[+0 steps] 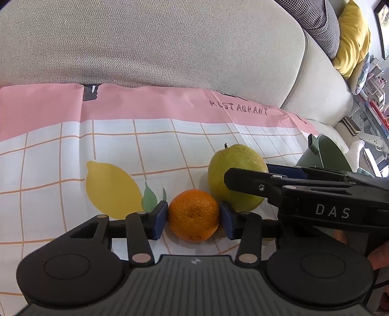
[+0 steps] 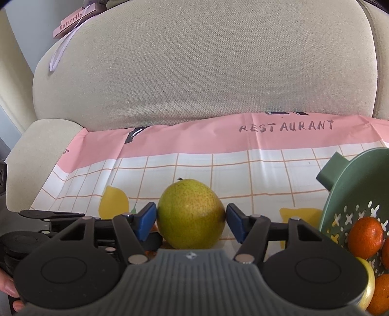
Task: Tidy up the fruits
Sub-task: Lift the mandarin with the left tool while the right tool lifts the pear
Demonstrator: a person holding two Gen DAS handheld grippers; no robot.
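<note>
An orange (image 1: 193, 215) sits on the checked cloth (image 1: 116, 143) between the blue pads of my left gripper (image 1: 194, 217), which touch its two sides. A green pear (image 1: 231, 167) lies just behind it. In the right wrist view my right gripper (image 2: 192, 222) has its pads against both sides of the pear (image 2: 190, 214). The right gripper also shows in the left wrist view (image 1: 245, 181), reaching in from the right across the pear. A green colander (image 2: 355, 194) at the right holds several oranges (image 2: 364, 237) and a yellow fruit (image 2: 368, 284).
A beige sofa back (image 1: 158, 43) rises right behind the cloth. The colander's rim (image 1: 328, 153) stands at the right of the left wrist view. A yellow cushion (image 1: 352, 36) lies far right. A pink sign (image 2: 73, 21) reading "Butterfly" sits at top left.
</note>
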